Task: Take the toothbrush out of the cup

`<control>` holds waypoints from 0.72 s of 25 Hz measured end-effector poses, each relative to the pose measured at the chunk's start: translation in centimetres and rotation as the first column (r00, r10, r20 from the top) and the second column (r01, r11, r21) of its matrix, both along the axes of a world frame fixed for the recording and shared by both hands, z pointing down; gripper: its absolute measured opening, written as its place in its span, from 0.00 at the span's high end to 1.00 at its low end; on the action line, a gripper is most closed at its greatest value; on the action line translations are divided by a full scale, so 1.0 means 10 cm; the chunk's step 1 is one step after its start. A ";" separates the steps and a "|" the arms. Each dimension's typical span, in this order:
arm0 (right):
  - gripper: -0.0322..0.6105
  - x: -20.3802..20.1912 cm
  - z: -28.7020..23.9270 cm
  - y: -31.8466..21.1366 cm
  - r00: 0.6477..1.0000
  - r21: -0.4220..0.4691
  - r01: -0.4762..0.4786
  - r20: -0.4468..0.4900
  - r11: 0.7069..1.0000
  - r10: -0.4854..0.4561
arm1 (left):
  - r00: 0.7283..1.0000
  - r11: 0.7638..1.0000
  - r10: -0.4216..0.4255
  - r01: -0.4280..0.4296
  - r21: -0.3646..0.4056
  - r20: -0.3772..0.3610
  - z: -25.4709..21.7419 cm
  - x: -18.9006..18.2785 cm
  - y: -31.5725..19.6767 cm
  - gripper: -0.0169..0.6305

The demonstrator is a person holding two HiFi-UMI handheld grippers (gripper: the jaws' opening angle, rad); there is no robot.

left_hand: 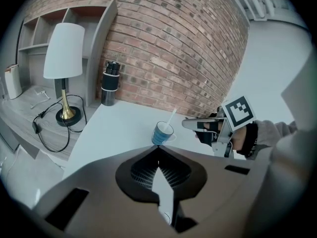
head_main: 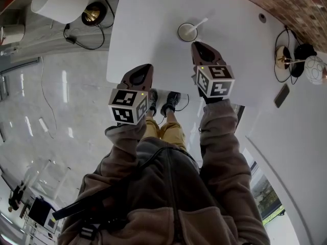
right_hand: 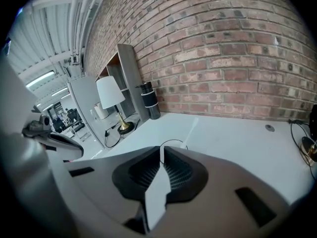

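White table [head_main: 153, 19], brick wall [left_hand: 173, 48] behind. L gripper [head_main: 145, 68] over near edge, jaws pressed together, empty. R gripper [head_main: 197, 45] just short of cup [head_main: 187, 32], jaws together too, empty. Cup blue outside, white inside, upright. Slim white toothbrush [head_main: 199, 25] leaning in it, poking past rim.

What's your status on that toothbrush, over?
Left gripper shut, empty. Right gripper shut, empty, near the cup. Toothbrush stands in cup, untouched. Nothing in between.

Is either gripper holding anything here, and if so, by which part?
Nothing is held. The left gripper and right gripper both have jaws shut together and empty; the toothbrush stands in the cup, untouched.
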State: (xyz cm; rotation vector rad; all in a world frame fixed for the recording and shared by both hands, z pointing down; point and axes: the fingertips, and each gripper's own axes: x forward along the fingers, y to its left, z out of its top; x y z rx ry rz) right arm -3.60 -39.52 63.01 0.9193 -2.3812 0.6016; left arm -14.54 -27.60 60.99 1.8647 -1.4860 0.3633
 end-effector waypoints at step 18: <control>0.85 0.00 0.38 -0.65 0.997 -0.026 -0.079 0.001 0.997 0.079 | 1.000 0.998 -0.023 0.022 -0.062 -0.020 0.30 -0.09 0.14 0.97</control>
